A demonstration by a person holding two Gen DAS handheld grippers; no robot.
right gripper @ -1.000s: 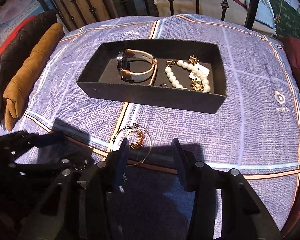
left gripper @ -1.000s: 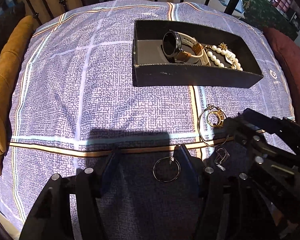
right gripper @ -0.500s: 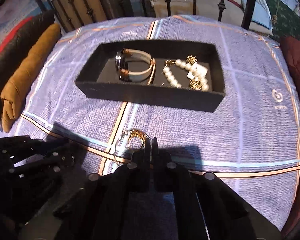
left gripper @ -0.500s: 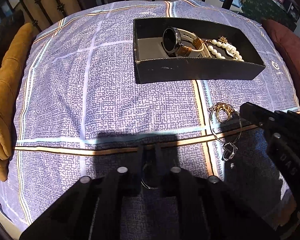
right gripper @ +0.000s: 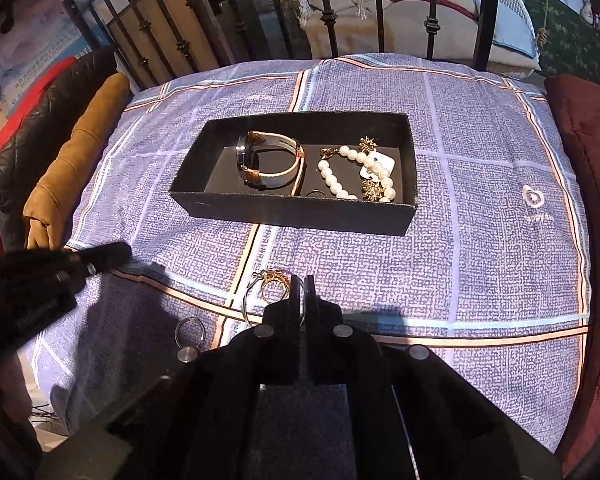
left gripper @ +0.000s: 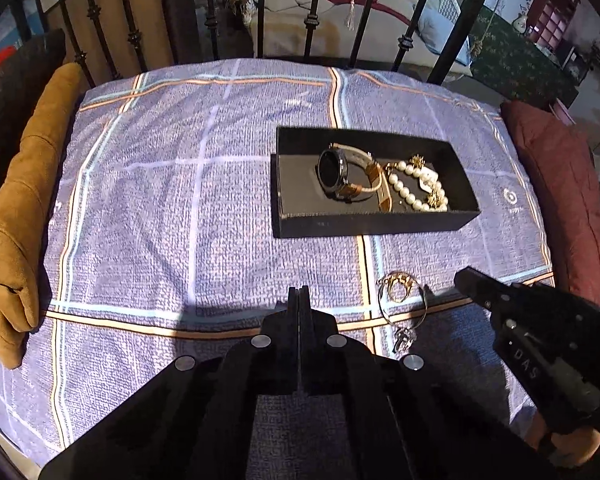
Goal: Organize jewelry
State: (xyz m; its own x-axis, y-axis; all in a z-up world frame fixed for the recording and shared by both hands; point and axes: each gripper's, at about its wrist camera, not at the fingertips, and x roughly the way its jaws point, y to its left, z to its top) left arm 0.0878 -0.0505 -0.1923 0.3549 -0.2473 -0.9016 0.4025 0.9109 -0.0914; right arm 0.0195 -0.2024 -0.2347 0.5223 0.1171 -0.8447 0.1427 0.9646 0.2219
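A black tray (left gripper: 380, 226) (right gripper: 292, 214) on the blue patterned cloth holds a white-strapped watch (left gripper: 340, 174) (right gripper: 268, 160) and a pearl bracelet (left gripper: 414, 190) (right gripper: 356, 178). A thin bangle with a gold ring (left gripper: 400, 294) (right gripper: 274, 284) lies on the cloth in front of the tray. A silver ring (right gripper: 190, 330) lies on the cloth left of it. My left gripper (left gripper: 299, 290) is shut with nothing seen between its fingers, raised above the cloth. My right gripper (right gripper: 299, 280) is shut, its tips over the bangle's right edge; whether it grips the bangle is hidden.
A tan cushion (left gripper: 24, 200) lies along the left edge and a maroon cushion (left gripper: 560, 200) along the right. A black iron railing (left gripper: 260, 12) stands behind the cloth.
Both grippers closed from open and rose. The silver ring that lay between my left fingers is now out of the left view and lies on the cloth in the right view.
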